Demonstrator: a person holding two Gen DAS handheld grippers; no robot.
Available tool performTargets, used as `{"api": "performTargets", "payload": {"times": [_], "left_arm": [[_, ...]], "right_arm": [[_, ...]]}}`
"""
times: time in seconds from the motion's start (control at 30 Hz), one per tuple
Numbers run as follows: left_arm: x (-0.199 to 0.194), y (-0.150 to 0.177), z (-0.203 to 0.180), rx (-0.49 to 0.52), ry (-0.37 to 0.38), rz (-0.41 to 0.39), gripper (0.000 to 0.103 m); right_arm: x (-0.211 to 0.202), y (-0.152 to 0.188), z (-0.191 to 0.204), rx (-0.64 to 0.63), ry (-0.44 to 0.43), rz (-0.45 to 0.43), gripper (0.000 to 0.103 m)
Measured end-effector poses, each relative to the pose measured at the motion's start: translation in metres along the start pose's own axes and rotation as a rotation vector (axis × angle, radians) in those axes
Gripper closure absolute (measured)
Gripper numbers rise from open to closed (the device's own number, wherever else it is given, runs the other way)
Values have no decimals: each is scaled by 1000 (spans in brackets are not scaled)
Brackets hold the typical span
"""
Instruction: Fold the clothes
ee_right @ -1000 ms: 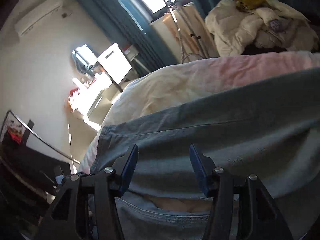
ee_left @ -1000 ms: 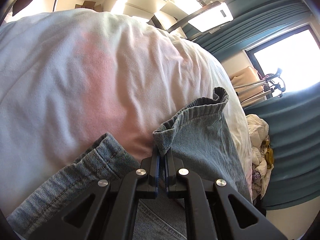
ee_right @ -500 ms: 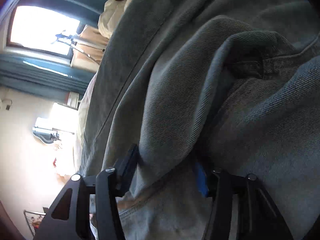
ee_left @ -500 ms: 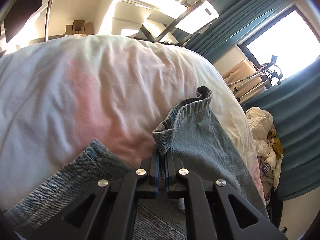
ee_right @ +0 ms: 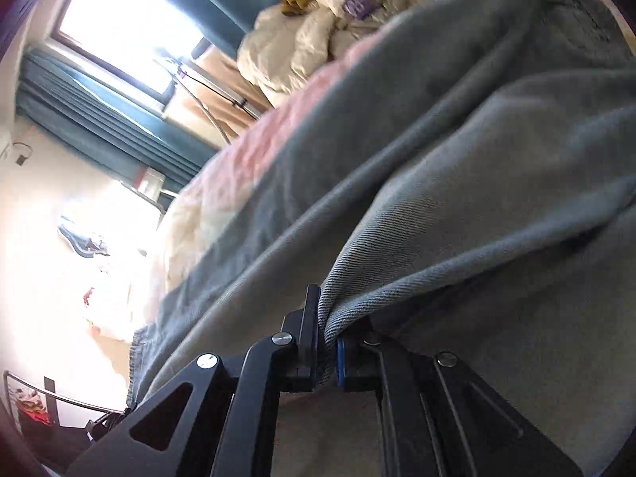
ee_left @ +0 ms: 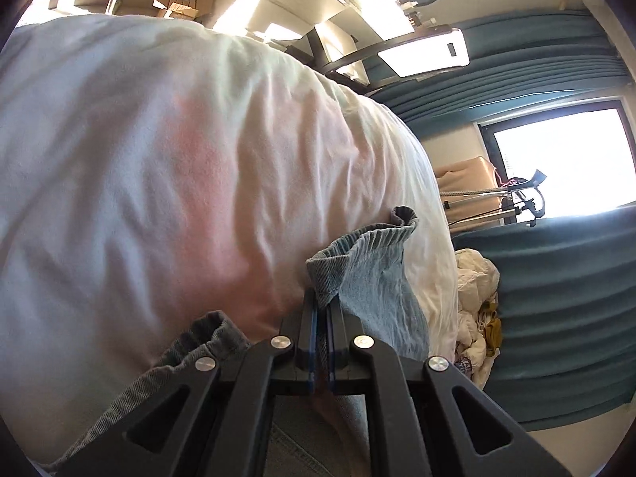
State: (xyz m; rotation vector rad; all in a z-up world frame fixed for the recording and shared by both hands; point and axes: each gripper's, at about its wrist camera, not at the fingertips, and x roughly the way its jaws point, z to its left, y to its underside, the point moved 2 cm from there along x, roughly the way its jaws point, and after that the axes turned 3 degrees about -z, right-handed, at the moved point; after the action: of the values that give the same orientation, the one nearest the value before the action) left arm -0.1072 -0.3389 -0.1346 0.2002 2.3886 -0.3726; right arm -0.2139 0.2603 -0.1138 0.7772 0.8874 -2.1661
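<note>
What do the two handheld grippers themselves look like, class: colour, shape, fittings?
Left gripper and right gripper: matte black, angular linkage arms with triangular cut-outs, round silver screws at the joints, and flat narrow fingers lined with blue pads. No cables, markings or sleeves show.

Jeans (ee_right: 457,167) cut off at frame edges; far clothes pile (ee_right: 318,28) blurred.

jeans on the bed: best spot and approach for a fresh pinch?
Judging by the left wrist view, take the jeans at the stitched hem edge standing up beyond the left tool. That doubled edge is raised off the white bedding, so fingers can straddle it. Come in low along the bed, from the near side. The right tool already pinches a bunched fold.
</note>
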Motion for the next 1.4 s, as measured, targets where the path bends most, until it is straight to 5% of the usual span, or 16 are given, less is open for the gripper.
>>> {"api": "performTargets", "payload": {"times": [0.1,0.17,0.43,0.5,0.6,0.73,0.9,1.1,1.23,1.4], "left_arm": [[16,4,7,10,-72,10,99],[19,6,6,33,-90,3,99],[6,7,8,44,-37,-7,93],[-4,12,7,39,0,-14,86],[-26,28,1,69,61,-19,56],[-54,50,-7,117,126,-21,41],[-74,74,4,124,149,82,34],[-90,88,36,25,45,218,34],[-105,89,52,-8,-142,316,34],[-118,95,84,-143,-254,387,34]], "right_arm": [[32,14,-16,5,83,82,98],[39,16,-20,14,65,75,98],[5,23,4,-61,112,93,86],[-12,28,9,-91,124,75,86],[-39,35,13,-113,112,41,85],[-80,44,4,-116,95,-5,85],[-122,55,-4,-119,99,-63,83],[-175,59,-54,-22,81,-121,82],[-183,55,-71,49,85,-156,82],[-185,47,-88,110,61,-172,82]]}}
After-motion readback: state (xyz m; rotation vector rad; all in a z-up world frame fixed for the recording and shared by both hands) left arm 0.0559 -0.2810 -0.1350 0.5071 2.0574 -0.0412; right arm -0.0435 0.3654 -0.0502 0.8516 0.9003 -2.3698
